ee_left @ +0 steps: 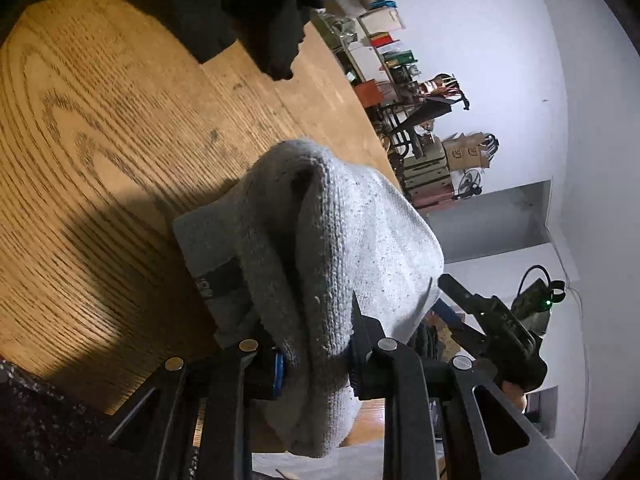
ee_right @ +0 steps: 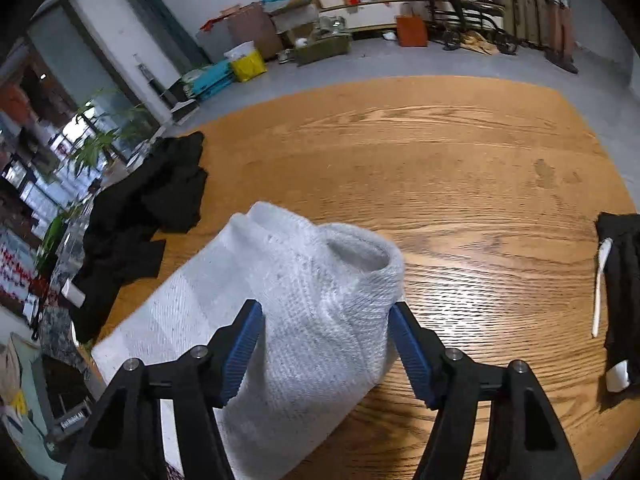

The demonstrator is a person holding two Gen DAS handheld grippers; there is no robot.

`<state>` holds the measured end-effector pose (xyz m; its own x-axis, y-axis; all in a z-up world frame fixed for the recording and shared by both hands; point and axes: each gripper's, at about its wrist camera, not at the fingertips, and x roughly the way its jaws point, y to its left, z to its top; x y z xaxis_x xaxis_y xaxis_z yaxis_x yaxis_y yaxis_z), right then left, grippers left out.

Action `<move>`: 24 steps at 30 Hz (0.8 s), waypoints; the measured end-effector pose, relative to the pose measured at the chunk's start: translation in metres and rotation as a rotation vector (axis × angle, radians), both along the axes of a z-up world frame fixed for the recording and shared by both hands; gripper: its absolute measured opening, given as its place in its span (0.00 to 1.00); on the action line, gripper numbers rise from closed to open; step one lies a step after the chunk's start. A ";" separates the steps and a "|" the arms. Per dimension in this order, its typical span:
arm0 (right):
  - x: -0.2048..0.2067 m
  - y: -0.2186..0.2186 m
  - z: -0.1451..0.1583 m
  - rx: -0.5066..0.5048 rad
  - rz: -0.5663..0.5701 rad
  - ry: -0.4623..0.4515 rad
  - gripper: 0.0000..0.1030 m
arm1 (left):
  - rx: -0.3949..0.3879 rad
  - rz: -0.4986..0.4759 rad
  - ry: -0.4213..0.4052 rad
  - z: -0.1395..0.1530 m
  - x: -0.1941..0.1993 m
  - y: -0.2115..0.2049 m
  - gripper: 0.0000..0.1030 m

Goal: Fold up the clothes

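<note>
A cluttered storeroom or workshop is showing here, with cardboard boxes (ee_right: 256,28) piling against a white wall (ee_left: 480,40), a loaded shelf (ee_right: 360,2) standing behind, and a bare concrete floor (ee_right: 360,60) stretching past the wooden surface (ee_right: 460,168).

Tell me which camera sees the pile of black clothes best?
The right wrist view. There the pile of black clothes lies spread out in full at the left edge of the wooden table. The left wrist view catches only a dark, shadowed part of it at the top of the picture.
</note>
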<state>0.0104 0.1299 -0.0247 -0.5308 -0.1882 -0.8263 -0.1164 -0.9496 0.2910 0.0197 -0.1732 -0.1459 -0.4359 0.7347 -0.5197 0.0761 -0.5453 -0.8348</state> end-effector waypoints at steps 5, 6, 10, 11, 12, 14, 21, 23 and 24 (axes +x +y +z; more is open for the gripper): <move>0.007 -0.018 0.007 0.031 0.103 0.073 0.47 | 0.026 0.065 -0.066 -0.014 -0.002 -0.015 0.23; 0.005 -0.021 0.007 0.050 0.133 0.070 0.40 | 0.013 0.083 -0.083 -0.015 0.000 -0.019 0.23; 0.001 -0.025 0.010 0.037 0.161 0.067 0.31 | -0.078 0.128 -0.163 -0.014 0.010 -0.040 0.34; 0.003 -0.022 0.014 0.029 0.146 0.084 0.32 | -0.122 0.142 -0.179 -0.007 0.011 -0.044 0.37; 0.007 -0.019 0.022 0.025 0.137 0.123 0.37 | -0.166 0.156 -0.194 0.000 0.012 -0.047 0.45; 0.015 -0.016 0.035 0.007 0.136 0.184 0.55 | -0.263 0.219 -0.154 0.025 0.016 -0.056 0.54; 0.009 -0.064 0.020 0.080 0.418 0.050 0.31 | -0.549 -0.001 0.081 0.096 -0.021 0.003 0.24; -0.010 -0.073 0.005 0.175 0.401 0.013 0.25 | -0.646 -0.111 -0.003 0.074 -0.045 0.030 0.14; -0.019 -0.071 -0.003 0.188 0.379 -0.011 0.21 | -0.695 -0.114 -0.055 0.059 -0.054 0.033 0.12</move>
<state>-0.0089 0.0589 -0.0279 -0.4441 -0.2142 -0.8700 0.2495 -0.9622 0.1096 -0.0340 -0.1398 -0.0869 -0.3357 0.2640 -0.9042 0.0190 -0.9578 -0.2867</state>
